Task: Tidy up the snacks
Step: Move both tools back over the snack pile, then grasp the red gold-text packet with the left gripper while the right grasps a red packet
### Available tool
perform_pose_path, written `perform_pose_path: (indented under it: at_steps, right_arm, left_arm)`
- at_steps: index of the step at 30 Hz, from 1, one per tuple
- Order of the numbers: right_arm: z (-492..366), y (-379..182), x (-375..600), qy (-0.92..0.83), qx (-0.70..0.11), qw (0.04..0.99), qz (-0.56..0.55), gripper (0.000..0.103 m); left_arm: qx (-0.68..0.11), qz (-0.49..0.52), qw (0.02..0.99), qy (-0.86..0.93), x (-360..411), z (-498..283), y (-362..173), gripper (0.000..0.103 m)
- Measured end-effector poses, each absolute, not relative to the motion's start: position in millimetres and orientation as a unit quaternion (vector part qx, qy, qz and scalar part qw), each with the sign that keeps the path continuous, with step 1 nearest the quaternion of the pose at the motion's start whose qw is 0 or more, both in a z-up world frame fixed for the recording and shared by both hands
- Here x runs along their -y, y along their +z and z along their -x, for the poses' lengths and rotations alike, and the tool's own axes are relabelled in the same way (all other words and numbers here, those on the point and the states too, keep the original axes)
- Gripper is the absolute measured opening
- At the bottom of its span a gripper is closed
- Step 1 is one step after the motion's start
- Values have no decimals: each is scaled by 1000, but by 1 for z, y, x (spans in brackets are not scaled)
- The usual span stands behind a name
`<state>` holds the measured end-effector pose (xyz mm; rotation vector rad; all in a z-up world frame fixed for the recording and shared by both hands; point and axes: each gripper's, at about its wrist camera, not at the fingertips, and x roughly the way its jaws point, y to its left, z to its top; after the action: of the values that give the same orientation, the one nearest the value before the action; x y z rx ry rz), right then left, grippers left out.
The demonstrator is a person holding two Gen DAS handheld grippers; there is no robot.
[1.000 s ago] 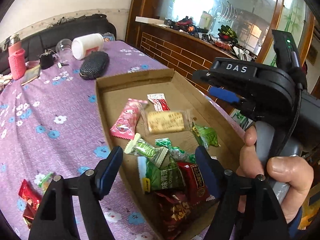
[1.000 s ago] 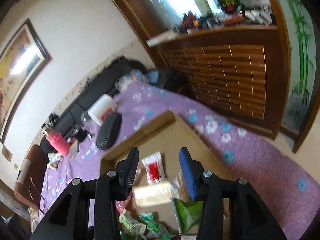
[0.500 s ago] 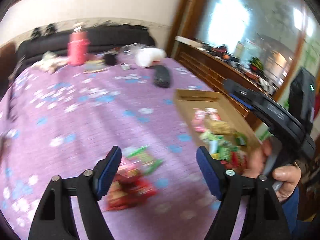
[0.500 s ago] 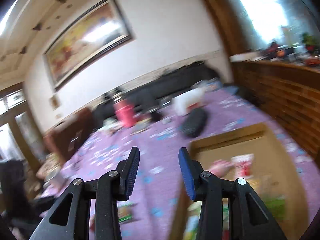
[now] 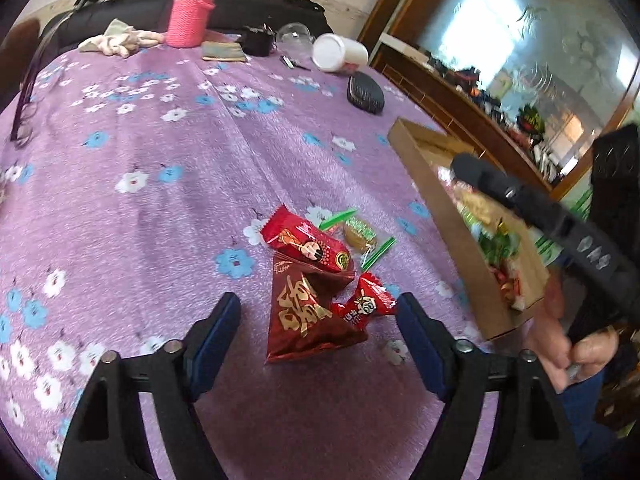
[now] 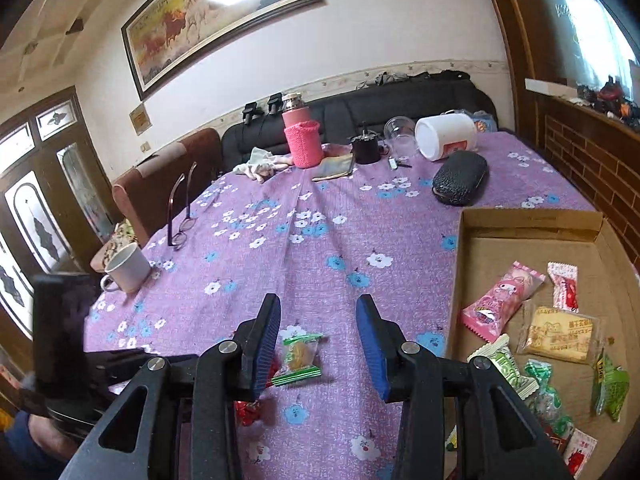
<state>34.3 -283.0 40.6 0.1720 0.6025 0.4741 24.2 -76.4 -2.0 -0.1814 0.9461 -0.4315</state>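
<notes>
While the left gripper [image 5: 318, 322] is hanging open and empty, jaws just narrowing, over red snack packets [image 5: 308, 276], only the right wrist view is showing the open, empty right gripper [image 6: 318, 344] and cardboard box [image 6: 528, 222] floor.

The left wrist camera is looking steeply down, close over the red packets [image 5: 308, 288] on the bench [image 5: 160, 200]. The right wrist camera is facing more level across it (toward the sofa). Both are sharing the cardboard tray [image 6: 520, 224] and pink bottle [image 5: 190, 12].
</notes>
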Motion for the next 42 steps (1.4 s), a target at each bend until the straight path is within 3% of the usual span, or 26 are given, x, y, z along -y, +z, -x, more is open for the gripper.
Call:
perform_pose_path:
  at_steps: [5, 9, 10, 11, 21, 24, 26, 31, 35, 36, 38, 42]
  right_arm:
    - [-34, 37, 270, 261, -318, 909, -68, 43]
    - [-32, 31, 253, 286, -340, 894, -49, 42]
    - [-32, 27, 249, 294, -351, 888, -40, 40]
    - [-33, 24, 245, 301, -364, 881, -35, 31]
    - [-35, 1, 226, 301, -427, 853, 15, 28]
    - [-36, -2, 223, 291, -433, 853, 26, 28]
    - [-37, -4, 222, 288, -436, 852, 31, 28]
    - [-36, -10, 212, 284, -443, 848, 53, 30]
    - [-34, -12, 208, 281, -433, 854, 63, 30]
    - [-33, -12, 208, 280, -430, 856, 65, 22]
    - [-32, -12, 207, 284, -426, 856, 67, 17]
    - [-31, -6, 211, 291, -412, 862, 54, 16]
  left_arm:
    - [-437, 56, 880, -180, 77, -25, -9, 37]
    - [-429, 95, 883, -165, 55, -30, -9, 29]
    - [-423, 100, 887, -157, 49, -31, -7, 25]
    - [-416, 102, 892, -146, 45, -31, -5, 23]
    - [-407, 107, 900, -117, 31, -34, -3, 23]
    - [-413, 109, 897, -117, 32, -36, -5, 31]
    - [-420, 111, 894, -113, 33, -39, -8, 42]
    - [-419, 84, 897, -113, 43, -39, -8, 43]
    - [-419, 62, 898, -118, 53, -42, -8, 43]
    - [-418, 60, 898, -120, 54, -43, -8, 41]
    - [-419, 60, 897, -129, 56, -44, -9, 29]
    - [-407, 62, 901, -135, 55, -41, -5, 24]
